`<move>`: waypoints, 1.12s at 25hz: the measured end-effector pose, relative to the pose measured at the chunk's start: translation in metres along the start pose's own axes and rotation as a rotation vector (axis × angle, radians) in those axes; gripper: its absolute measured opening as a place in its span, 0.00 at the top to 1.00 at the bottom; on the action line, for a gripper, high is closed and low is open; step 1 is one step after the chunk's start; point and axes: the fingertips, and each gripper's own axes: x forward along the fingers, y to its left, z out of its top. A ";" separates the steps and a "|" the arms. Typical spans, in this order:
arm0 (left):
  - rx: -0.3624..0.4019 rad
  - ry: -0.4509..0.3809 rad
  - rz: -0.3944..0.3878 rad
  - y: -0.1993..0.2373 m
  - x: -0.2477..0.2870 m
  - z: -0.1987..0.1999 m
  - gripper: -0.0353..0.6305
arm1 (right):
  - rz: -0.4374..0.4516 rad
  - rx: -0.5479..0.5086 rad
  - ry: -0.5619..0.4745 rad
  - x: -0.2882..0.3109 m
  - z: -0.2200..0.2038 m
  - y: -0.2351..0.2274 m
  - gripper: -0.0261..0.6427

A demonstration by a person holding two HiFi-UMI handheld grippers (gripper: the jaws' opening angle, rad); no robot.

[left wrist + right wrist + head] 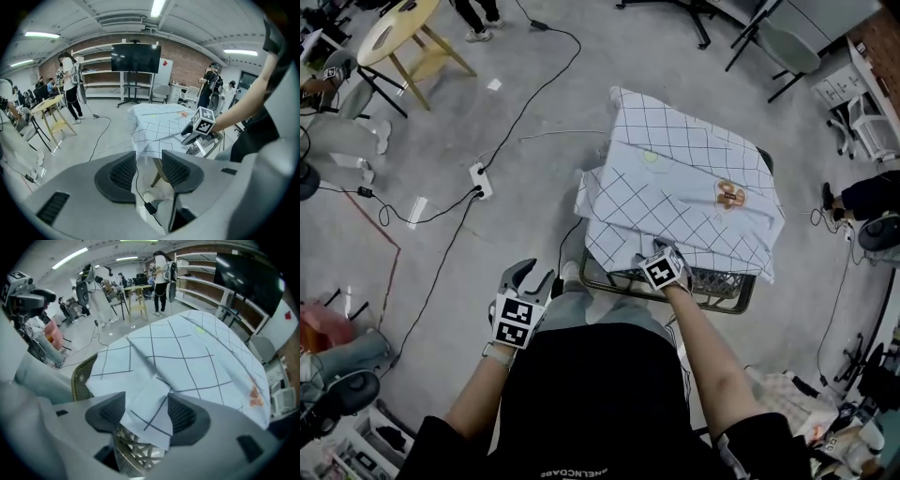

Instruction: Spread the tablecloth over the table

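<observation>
A pale tablecloth (675,187) with a dark grid and a small orange print lies in loose folds over a low woven table (722,291). My right gripper (664,255) is at the cloth's near edge, pointing steeply down. In the right gripper view its jaws (146,414) stand wide apart, with a hanging flap of the tablecloth (187,357) between them; the pads do not press on it. The woven rim (82,380) shows beneath. My left gripper (530,277) hangs over the floor, left of the table, open with nothing between its jaws (149,171). From there the tablecloth (157,124) and right gripper (190,136) lie ahead.
A power strip (480,180) with black cables lies on the floor left of the table. A wooden stool (403,37) stands at the far left, a chair (787,47) at the far right. Several people and a screen on a stand (136,58) stand farther off.
</observation>
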 end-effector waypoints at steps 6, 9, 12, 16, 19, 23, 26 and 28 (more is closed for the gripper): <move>0.020 0.033 -0.034 0.038 -0.008 -0.012 0.68 | -0.091 0.177 0.025 0.006 -0.009 -0.014 0.62; 0.050 0.035 -0.073 0.043 -0.002 -0.012 0.68 | -0.168 0.255 0.007 -0.010 -0.017 -0.021 0.93; 0.108 0.043 -0.147 0.031 0.010 -0.009 0.68 | -0.225 0.355 -0.051 -0.031 -0.022 -0.028 0.94; 0.181 0.071 -0.308 -0.006 0.032 -0.005 0.68 | -0.302 0.453 -0.170 -0.080 -0.020 -0.043 0.94; 0.255 0.091 -0.447 -0.044 0.049 -0.008 0.66 | -0.365 0.539 -0.275 -0.126 -0.023 -0.057 0.94; 0.360 0.091 -0.570 -0.093 0.070 -0.011 0.60 | -0.454 0.645 -0.383 -0.187 -0.036 -0.076 0.94; 0.434 0.101 -0.628 -0.128 0.088 -0.011 0.53 | -0.495 0.694 -0.440 -0.226 -0.042 -0.084 0.94; 0.507 0.095 -0.598 -0.140 0.105 -0.010 0.51 | -0.520 0.706 -0.459 -0.247 -0.049 -0.087 0.94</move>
